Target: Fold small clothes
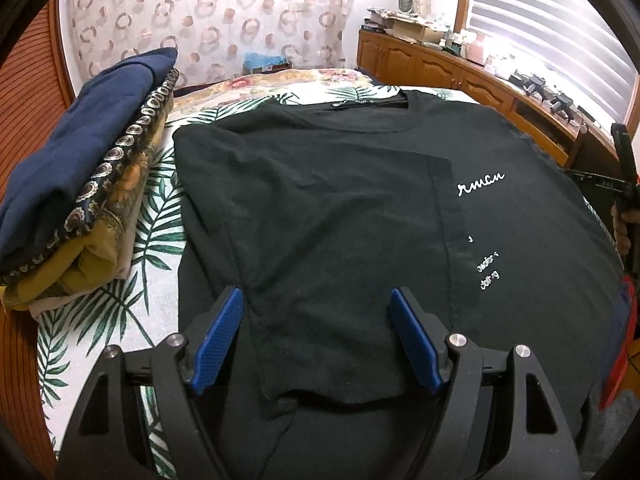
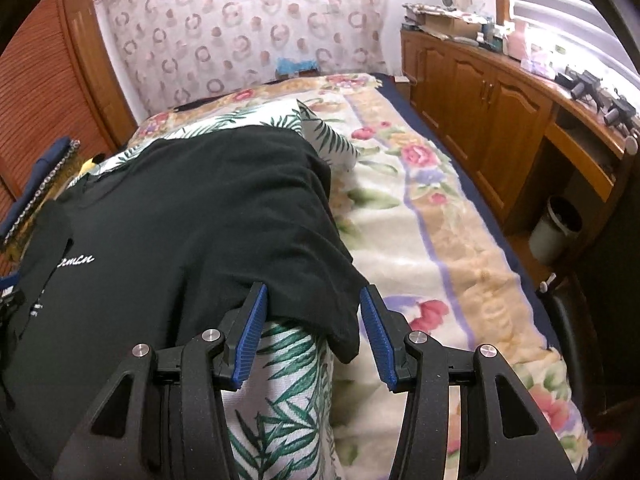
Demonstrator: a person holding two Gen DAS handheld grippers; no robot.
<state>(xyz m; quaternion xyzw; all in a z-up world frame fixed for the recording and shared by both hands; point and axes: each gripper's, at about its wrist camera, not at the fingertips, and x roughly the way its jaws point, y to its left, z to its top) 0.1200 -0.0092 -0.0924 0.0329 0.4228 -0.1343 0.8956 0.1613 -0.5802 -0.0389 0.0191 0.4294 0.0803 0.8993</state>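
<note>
A black T-shirt [image 1: 340, 208] lay spread on a leaf-print cloth [image 1: 156, 240] covering the near part of the bed, its collar toward the far wall and small white lettering on its chest. One sleeve had been folded in over the body, its edge lying across the front of the shirt. The left gripper [image 1: 316, 340] hung over that folded sleeve with its blue-padded jaws spread wide, nothing pinched between them. The right gripper [image 2: 312, 336] stood at the shirt's other side, where the second sleeve draped over the edge of the leaf-print cloth; its jaws were apart on either side of the sleeve's hem, and the pads seemed not to press the fabric, though the fisheye view made that hard to judge. To the left of the shirt sat a stack of folded clothes [image 1: 80, 184], navy on top. A floral blanket [image 2: 440, 248] covered the bed beyond
</note>
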